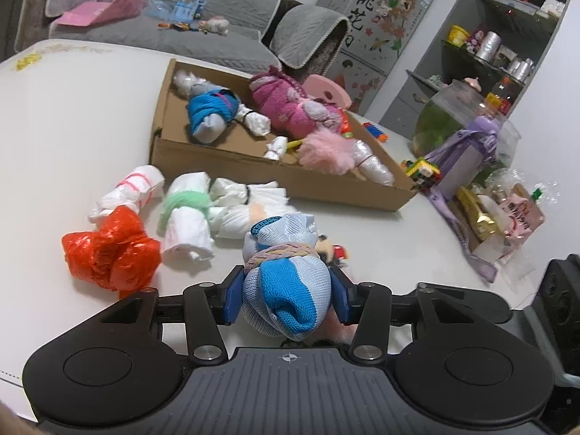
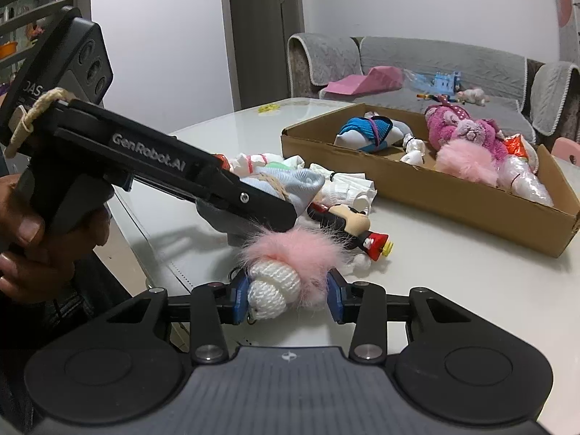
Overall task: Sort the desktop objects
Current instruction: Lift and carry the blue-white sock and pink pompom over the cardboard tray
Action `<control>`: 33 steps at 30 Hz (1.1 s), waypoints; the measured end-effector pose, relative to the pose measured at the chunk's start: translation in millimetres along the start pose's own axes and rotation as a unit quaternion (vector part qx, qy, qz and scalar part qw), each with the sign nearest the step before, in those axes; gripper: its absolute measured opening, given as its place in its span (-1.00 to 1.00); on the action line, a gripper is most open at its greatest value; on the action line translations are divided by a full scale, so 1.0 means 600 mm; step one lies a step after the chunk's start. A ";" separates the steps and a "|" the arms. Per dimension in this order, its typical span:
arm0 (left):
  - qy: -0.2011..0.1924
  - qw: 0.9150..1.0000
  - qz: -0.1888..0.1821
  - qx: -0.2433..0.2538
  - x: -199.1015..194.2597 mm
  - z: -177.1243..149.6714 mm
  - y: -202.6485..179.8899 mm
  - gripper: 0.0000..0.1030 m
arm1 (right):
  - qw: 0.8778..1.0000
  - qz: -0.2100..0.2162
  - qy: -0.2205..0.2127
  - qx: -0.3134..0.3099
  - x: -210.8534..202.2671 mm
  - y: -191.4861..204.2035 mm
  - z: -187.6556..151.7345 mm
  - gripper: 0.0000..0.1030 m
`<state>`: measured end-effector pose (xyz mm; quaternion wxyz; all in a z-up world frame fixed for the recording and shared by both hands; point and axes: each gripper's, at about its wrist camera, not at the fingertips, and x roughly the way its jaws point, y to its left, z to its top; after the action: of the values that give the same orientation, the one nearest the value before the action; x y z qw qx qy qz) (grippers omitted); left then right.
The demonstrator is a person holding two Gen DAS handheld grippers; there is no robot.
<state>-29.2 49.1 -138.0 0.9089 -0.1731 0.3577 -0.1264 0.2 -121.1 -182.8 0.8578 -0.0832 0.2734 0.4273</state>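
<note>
Left wrist: claw (image 1: 286,299) tilted down, around bundle (image 1: 286,282).

left tongs (image 1: 286,299) clamping blue-white mesh bundle (image 1: 286,290), cardboard box (image 1: 224,159) beyond

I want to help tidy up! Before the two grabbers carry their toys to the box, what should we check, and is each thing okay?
1. Left gripper has the blue mesh bundle between its pads: ok.
2. Right gripper squeezes the white knitted toy with pink fluff: ok.
3. Grip firm enough to lift: cannot tell.
4. Cardboard box has a bare spot left: ok, near its front.
5. The two grippers have room apart: not ok, they are close together.
6. Mouse doll clear of the path: cannot tell.
</note>
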 end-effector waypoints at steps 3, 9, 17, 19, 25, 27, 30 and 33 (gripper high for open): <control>-0.006 1.000 -0.015 0.001 -0.012 0.005 -0.007 0.06 | 1.000 -0.002 -0.004 0.002 -0.005 -0.003 0.001 -0.26; -0.021 0.999 -0.038 -0.020 -0.027 0.017 -0.005 0.07 | 1.000 -0.005 -0.009 0.005 -0.012 -0.008 0.004 -0.29; -0.045 0.999 -0.021 -0.013 -0.049 0.034 -0.005 0.07 | 1.000 -0.004 -0.021 0.010 -0.025 -0.017 0.009 -0.29; -0.054 0.998 -0.011 -0.005 -0.057 0.040 -0.007 0.07 | 1.000 -0.005 -0.024 0.014 -0.027 -0.022 0.011 -0.29; -0.078 0.997 0.017 0.018 -0.077 0.057 -0.014 0.07 | 0.998 -0.009 -0.051 0.035 -0.051 -0.045 0.020 -0.29; -0.086 0.996 0.027 0.027 -0.084 0.064 -0.017 0.07 | 0.997 -0.012 -0.067 0.045 -0.063 -0.054 0.027 -0.29; -0.098 0.993 0.042 0.040 -0.093 0.077 -0.019 0.07 | 0.994 -0.019 -0.088 0.056 -0.080 -0.067 0.038 -0.29; -0.109 0.991 0.058 0.049 -0.096 0.097 -0.022 0.07 | 0.991 -0.025 -0.112 0.071 -0.097 -0.087 0.055 -0.29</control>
<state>-30.9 70.3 -57.7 0.9556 -0.1202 0.2591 -0.0716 25.7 -181.4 -128.7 0.8969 0.0190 0.2033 0.3923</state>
